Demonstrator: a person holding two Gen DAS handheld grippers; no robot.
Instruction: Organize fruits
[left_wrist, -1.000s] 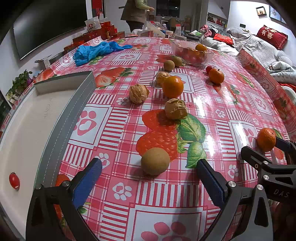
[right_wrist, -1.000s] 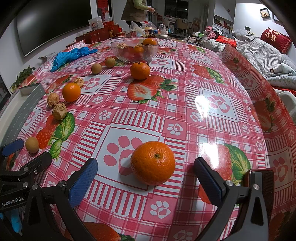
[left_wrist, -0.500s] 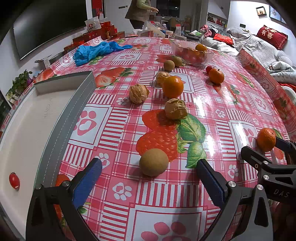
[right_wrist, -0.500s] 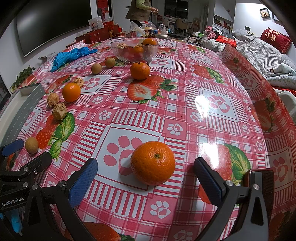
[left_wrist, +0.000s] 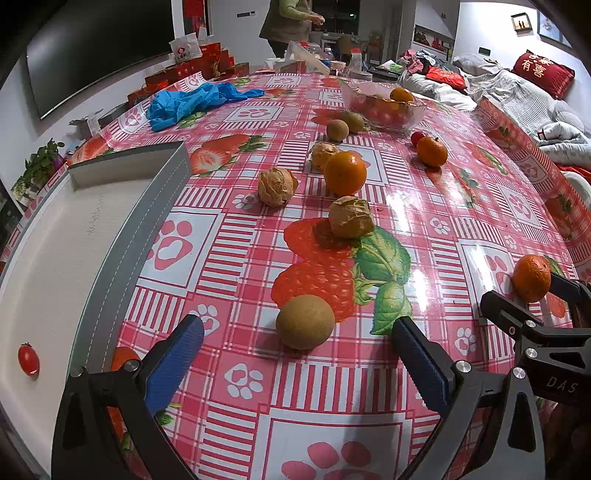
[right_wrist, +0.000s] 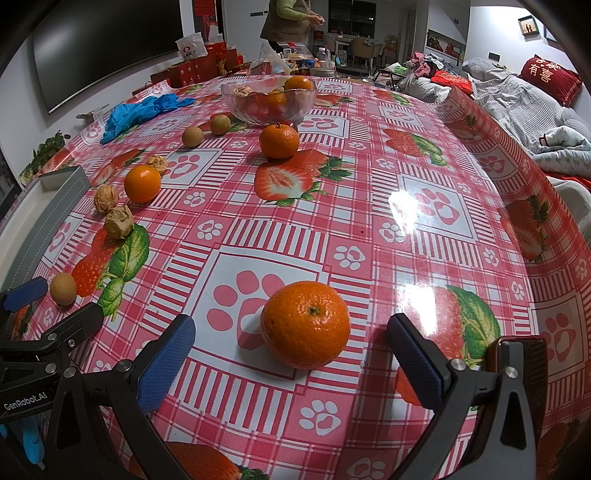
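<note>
My left gripper (left_wrist: 298, 341) is open, its blue pads on either side of a brown kiwi (left_wrist: 305, 321) lying on the tablecloth. My right gripper (right_wrist: 291, 345) is open around a mandarin (right_wrist: 306, 324), which also shows in the left wrist view (left_wrist: 531, 277). A white tray (left_wrist: 66, 254) with a grey rim lies to the left and holds one cherry tomato (left_wrist: 28, 359). Further off lie paper-wrapped fruits (left_wrist: 350, 216), an orange (left_wrist: 345, 172), another mandarin (left_wrist: 431, 151), two more kiwis (left_wrist: 337, 129) and a glass bowl of fruit (left_wrist: 384, 105).
Blue gloves (left_wrist: 188, 101) lie at the far left of the table. Red boxes (left_wrist: 192, 70) stand along the back edge. A person (left_wrist: 291, 20) stands behind the table. A sofa with bedding (left_wrist: 517, 92) runs along the right side.
The left gripper has crept slightly forward, so the kiwi sits a little deeper between its pads. The right gripper and its mandarin have not moved.
</note>
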